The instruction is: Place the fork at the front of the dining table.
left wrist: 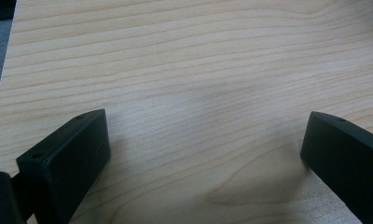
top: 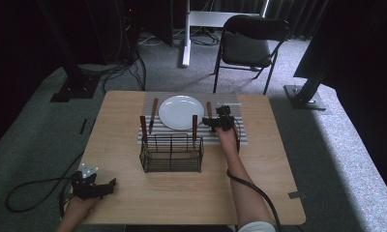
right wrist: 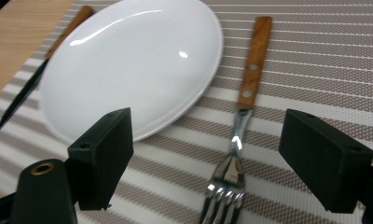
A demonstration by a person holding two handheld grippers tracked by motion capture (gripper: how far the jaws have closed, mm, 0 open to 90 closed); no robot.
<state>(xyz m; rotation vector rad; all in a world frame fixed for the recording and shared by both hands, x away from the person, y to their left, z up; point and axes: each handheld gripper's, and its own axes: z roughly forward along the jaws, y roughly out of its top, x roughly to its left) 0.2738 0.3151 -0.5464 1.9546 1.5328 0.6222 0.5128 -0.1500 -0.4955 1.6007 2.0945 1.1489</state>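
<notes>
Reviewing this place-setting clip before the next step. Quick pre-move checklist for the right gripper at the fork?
1. Right gripper open: ok, jaws spread wide.
2. Fork between the jaws: ok, it lies flat on the striped placemat.
3. Fork apart from the plate: ok, a strip of mat shows between them.
4. Knife out of the way: ok, on the plate's far side.
5. Left gripper idle: ok, open over bare table.
6. Remaining cutlery in wire basket: cannot tell type.

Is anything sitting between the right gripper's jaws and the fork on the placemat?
Nothing visible does. In the right gripper view the right gripper has its jaws spread wide either side of the fork, which lies flat on the striped placemat. The white plate lies beside the fork, not over it.
</notes>
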